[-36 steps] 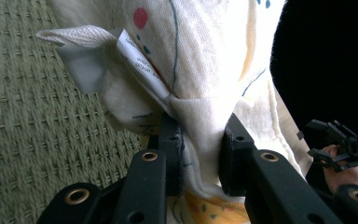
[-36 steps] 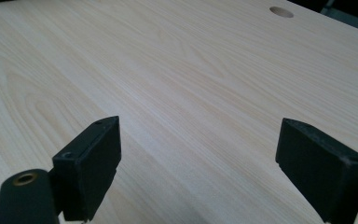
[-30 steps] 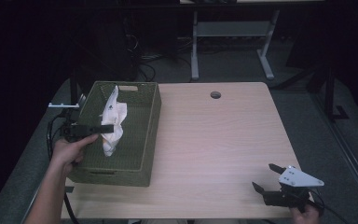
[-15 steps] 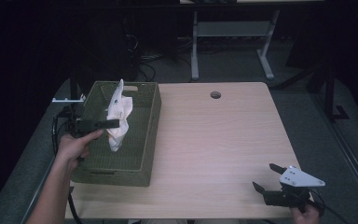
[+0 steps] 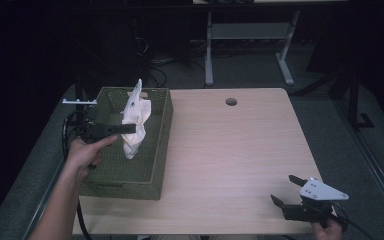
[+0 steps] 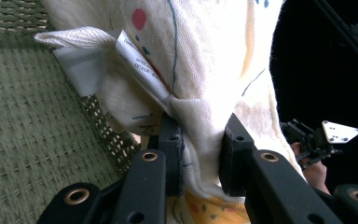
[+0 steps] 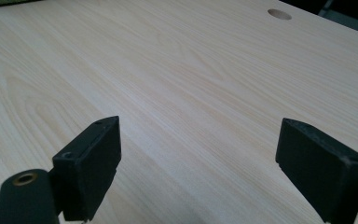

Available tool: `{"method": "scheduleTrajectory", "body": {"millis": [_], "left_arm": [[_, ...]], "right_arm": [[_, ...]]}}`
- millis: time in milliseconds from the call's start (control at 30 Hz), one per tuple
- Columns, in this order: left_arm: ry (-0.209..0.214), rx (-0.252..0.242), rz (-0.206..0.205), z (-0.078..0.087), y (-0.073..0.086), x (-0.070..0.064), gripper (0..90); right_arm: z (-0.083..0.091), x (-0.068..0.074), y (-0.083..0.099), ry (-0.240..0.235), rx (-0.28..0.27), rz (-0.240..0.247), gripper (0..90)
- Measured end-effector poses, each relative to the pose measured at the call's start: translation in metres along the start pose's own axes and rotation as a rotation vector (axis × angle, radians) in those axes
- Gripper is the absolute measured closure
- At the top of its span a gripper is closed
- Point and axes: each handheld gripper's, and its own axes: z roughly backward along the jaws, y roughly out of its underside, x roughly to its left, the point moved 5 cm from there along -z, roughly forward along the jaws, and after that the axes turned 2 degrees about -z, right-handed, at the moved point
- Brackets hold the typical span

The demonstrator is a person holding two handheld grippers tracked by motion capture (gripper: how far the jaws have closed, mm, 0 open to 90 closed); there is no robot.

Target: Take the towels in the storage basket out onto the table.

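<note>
Lifting the cloth out of the basket

On the pale wood bench (image 5: 230,150) the green woven basket (image 5: 157,150) sits at the left edge; above it the left claw (image 5: 130,129) is clamped on a bunched fold of the printed white cloth (image 5: 135,117), which hangs clear of the basket floor, care label showing. The right claw (image 5: 286,191) rests near the front right corner, jaws wide apart and empty. The lift-out looks underway; next, I judge, comes carrying the cloth over the basket wall to bare bench.
</note>
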Motion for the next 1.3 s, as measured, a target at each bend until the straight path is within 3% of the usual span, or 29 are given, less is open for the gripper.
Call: {"method": "scheduleTrajectory", "body": {"millis": [1000,1300], "left_arm": [[0.040,0.037,-0.084,-0.028,-0.023,-0.042,74.8],[0.069,0.057,-0.111,-0.047,-0.027,-0.057,74.8]], "right_arm": [[0.002,0.000,-0.001,-0.005,-0.018,0.001,13.7],[0.001,0.001,-0.001,-0.005,-0.020,-0.006,13.7]]}}
